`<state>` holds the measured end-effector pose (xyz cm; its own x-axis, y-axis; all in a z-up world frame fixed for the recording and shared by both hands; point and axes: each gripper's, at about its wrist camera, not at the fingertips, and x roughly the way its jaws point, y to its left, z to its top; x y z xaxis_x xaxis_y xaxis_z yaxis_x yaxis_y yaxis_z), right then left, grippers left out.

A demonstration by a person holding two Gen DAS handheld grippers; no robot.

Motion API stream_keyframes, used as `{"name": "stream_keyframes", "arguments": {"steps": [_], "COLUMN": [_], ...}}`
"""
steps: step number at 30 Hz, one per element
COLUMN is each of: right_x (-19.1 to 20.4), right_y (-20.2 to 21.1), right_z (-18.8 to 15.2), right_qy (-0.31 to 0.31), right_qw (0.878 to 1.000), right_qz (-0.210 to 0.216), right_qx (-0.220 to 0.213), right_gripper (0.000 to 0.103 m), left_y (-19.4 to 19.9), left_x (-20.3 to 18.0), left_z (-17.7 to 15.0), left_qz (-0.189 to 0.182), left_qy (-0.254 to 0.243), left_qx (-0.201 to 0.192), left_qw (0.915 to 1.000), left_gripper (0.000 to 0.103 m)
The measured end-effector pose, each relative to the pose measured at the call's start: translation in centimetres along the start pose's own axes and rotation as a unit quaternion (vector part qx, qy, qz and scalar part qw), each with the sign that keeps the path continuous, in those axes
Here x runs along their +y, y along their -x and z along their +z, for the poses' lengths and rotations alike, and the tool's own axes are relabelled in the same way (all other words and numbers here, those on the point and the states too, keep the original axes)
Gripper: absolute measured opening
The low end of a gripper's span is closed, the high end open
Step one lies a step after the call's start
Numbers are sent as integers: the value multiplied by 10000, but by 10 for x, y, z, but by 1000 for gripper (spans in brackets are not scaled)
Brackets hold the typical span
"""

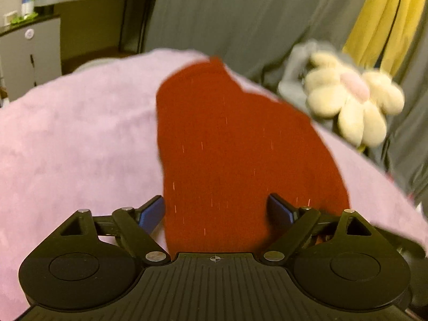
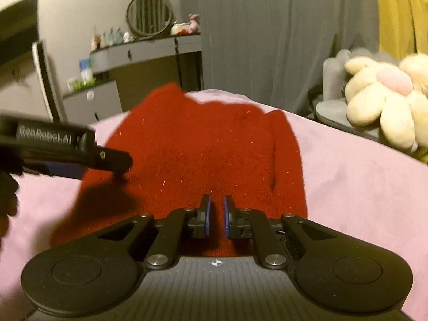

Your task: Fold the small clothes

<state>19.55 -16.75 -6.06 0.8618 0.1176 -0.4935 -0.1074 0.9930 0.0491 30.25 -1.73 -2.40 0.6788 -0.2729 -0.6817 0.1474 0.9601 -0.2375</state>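
Note:
A dark red knitted garment (image 1: 227,147) lies spread flat on a pink fleece blanket (image 1: 67,133). My left gripper (image 1: 216,208) hovers over its near end, open wide, with the blue pads straddling the cloth and not pressing it. In the right wrist view the same red garment (image 2: 200,147) fills the middle. My right gripper (image 2: 216,200) is over its near hem, shut to a thin slit, and I see no cloth pinched. The left gripper (image 2: 117,161) enters that view from the left, above the garment's left edge.
A cream plush flower (image 1: 353,101) (image 2: 382,99) rests on grey bedding at the right, past the blanket's edge. Grey and yellow curtains hang behind. A grey dresser (image 2: 149,50) with small items and a round mirror stands at the back left.

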Motion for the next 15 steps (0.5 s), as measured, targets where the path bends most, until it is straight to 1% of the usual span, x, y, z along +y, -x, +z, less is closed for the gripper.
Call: {"name": "stream_keyframes", "arguments": {"steps": [1,3,4,5,6,7,9,10,13,15], "right_x": [3,10,12,13,15,17,15,11,0,2], "right_y": [-1,9,17,26,31,34,27,22,17,15], "right_z": [2,11,13,11,8,3,-6,-9,-10,-11], "right_qy": [45,6,-81,-224,-289,-265,-228,-382,-652,-540], "right_qw": [10000,9998,9999,9997,9995,9994,9989,9978,9962,9967], "right_qz": [-58,-160,-106,41,97,63,-133,-169,-42,-70], "right_qx": [40,106,97,102,126,191,392,516,576,596], "right_gripper": [8,9,10,12,14,14,15,15,15,15], "left_y": [3,19,24,25,25,24,21,20,18,17], "left_x": [-2,-4,-3,-3,-2,-2,-6,-7,-12,-11], "left_z": [-2,-6,-9,-10,-12,-15,-18,-20,-24,-24], "left_qz": [57,49,86,105,116,161,225,261,400,443], "left_qy": [4,14,50,72,73,75,14,-67,-184,-106], "left_qx": [-40,-34,-26,-10,60,132,250,311,349,405], "left_qw": [10000,10000,9999,9999,9999,9998,9994,9992,9984,9981], "left_gripper": [90,90,90,90,90,90,91,92,95,96]}}
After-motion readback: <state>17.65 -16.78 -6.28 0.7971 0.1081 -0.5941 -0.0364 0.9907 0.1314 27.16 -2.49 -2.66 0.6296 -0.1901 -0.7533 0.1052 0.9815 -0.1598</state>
